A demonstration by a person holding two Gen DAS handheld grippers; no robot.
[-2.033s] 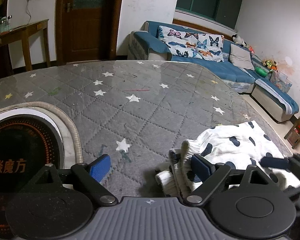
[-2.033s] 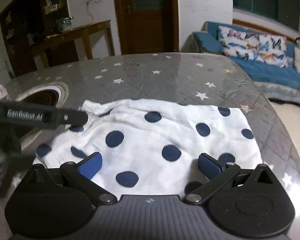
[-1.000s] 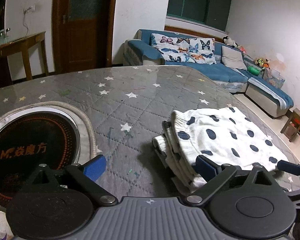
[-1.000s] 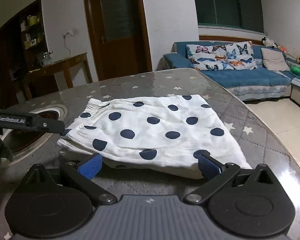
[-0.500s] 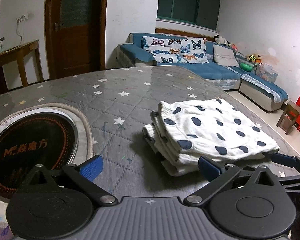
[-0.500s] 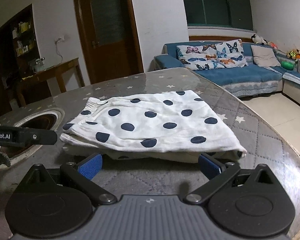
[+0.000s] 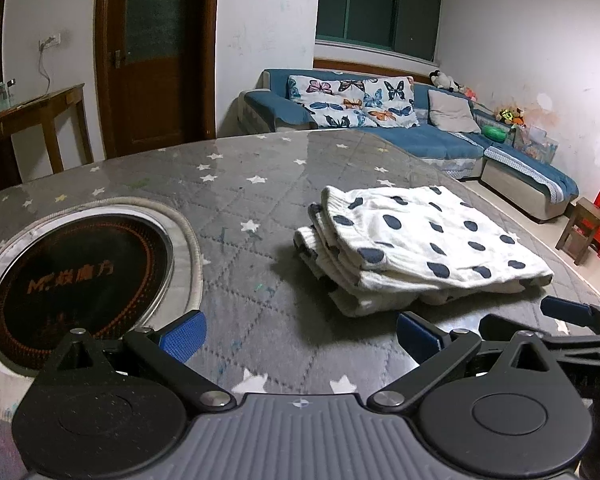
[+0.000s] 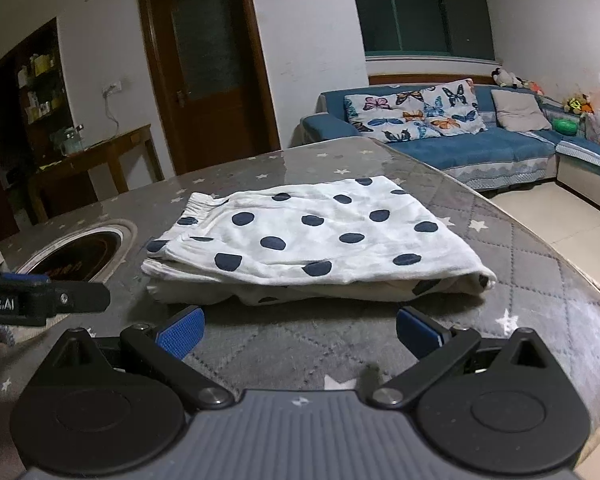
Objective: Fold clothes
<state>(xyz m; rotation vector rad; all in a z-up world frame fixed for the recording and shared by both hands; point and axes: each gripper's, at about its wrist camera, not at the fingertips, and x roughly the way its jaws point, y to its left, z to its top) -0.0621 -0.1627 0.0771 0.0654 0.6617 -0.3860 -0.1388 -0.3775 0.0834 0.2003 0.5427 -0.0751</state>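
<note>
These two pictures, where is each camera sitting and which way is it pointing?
Left wrist view: sits on the left hand-held gripper, looking across the table past the round cooktop toward the sofa; its open blue fingers and the right gripper's tip show.
Right wrist view: sits on the right hand-held gripper, facing the door; its open fingers and the left gripper's tip show.
Shared: the folded polka-dot garment, table, cooktop, sofa.

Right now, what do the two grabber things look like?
Both look alike. The left gripper and the right gripper have black hinged arms, round black discs, a ribbed grey body and blue textured fingertips. One side bar carries white lettering.
</note>
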